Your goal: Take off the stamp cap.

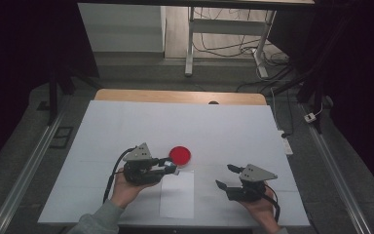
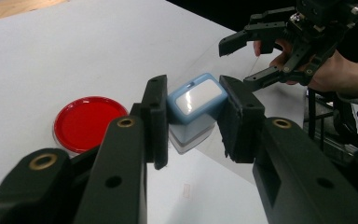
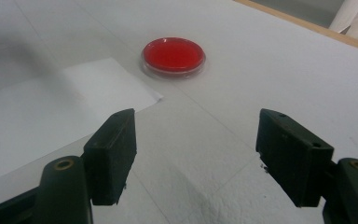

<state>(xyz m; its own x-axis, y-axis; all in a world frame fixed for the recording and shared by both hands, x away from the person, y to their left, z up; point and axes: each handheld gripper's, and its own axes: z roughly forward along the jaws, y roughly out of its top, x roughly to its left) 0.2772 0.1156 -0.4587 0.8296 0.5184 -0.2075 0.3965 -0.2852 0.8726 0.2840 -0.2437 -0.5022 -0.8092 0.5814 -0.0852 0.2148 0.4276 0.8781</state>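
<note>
— Your left gripper [image 2: 193,119], low in the left gripper view, is clamped on a small pale-blue block with a white, rounded face [image 2: 196,100]. Both black pads press its sides.

— How does the block sit?

— Between the jaws at the centre of that frame, tilted, its white face turned up toward the camera. In the high view your left gripper [image 1: 171,168] is just left of centre, at the top edge of a white sheet of paper [image 1: 177,197] that lies on the white table [image 1: 126,126].

— And your right gripper [image 3: 196,156]?

— Its jaws stand wide apart with nothing between them. In the high view your right gripper [image 1: 226,176] is at lower right, well apart from the block.

— Anything nearby?

— A round red dish with a clear rim [image 1: 180,155] lies just above and right of your left gripper in the high view, near the block but not touching it.
</note>
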